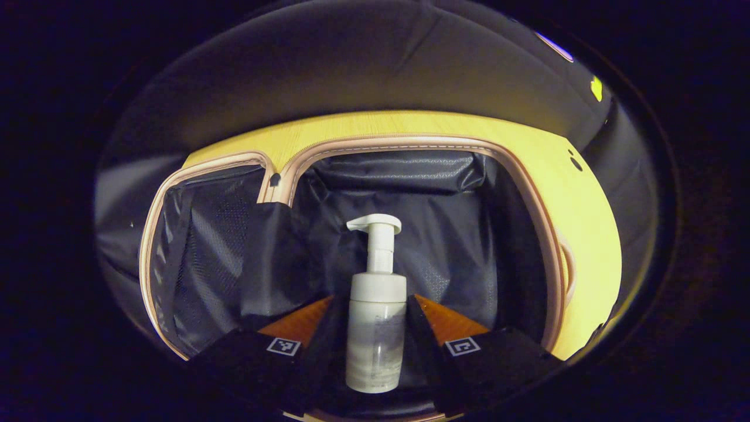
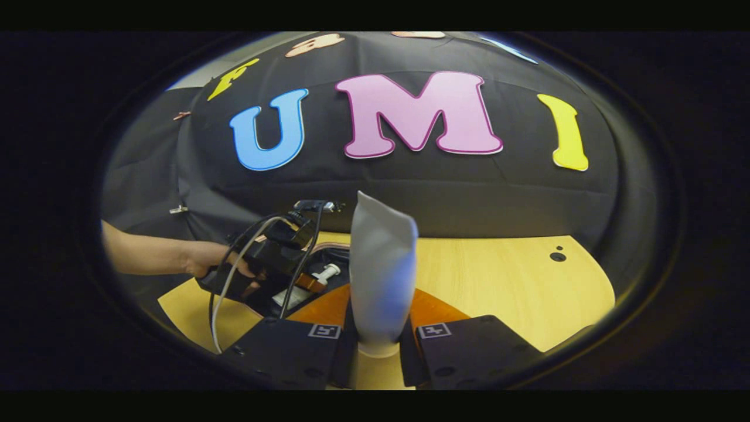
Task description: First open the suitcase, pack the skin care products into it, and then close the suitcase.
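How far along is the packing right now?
Done: the suitcase lies open on the wooden table, its dark lining showing. In hand: the left tool holds a white pump bottle over the open compartment, and the right tool grips a grey tube above the table. Left: set both inside and close the suitcase.

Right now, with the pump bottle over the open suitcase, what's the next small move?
Probably lower the left gripper and set the pump bottle down: it is held over the suitcase's dark lined compartment. The right gripper holds a tube.
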Tool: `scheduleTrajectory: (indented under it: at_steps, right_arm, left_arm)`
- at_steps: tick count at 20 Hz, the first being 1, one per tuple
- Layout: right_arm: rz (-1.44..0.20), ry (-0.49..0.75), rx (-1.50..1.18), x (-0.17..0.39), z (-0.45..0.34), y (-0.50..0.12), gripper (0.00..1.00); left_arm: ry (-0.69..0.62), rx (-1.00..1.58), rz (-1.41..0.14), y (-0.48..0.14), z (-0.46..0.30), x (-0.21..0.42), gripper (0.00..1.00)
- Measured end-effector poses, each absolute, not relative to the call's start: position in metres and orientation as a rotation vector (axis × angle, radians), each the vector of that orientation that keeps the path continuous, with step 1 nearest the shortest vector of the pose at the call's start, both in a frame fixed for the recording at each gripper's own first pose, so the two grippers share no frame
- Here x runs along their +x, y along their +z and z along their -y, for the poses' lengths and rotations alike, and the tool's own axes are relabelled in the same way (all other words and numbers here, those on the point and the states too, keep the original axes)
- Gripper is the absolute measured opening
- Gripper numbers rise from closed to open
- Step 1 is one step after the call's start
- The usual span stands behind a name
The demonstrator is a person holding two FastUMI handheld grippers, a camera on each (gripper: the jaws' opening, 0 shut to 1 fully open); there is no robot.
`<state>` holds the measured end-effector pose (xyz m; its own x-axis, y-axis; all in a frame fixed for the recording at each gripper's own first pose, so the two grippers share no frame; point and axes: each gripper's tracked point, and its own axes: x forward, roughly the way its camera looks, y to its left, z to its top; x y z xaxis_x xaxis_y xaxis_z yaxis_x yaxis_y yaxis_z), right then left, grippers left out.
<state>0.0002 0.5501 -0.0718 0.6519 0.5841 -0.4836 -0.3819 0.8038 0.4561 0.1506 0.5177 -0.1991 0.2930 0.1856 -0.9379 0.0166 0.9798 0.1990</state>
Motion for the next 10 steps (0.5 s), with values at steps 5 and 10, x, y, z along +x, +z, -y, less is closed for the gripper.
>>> scheduleTrajectory:
  at_steps: [5, 10]
  right_arm:
    - [-0.765, 0.621, 0.345, -0.007, -0.604, -0.070, 0.33]
    - [-0.860, 0.622, 0.265, 0.004, -0.651, -0.094, 0.33]
  left_arm:
    - [0.105, 0.145, -1.017, -0.101, -0.512, 0.140, 0.80]
    - [0.074, 0.156, -0.866, -0.013, -0.520, 0.102, 0.77]
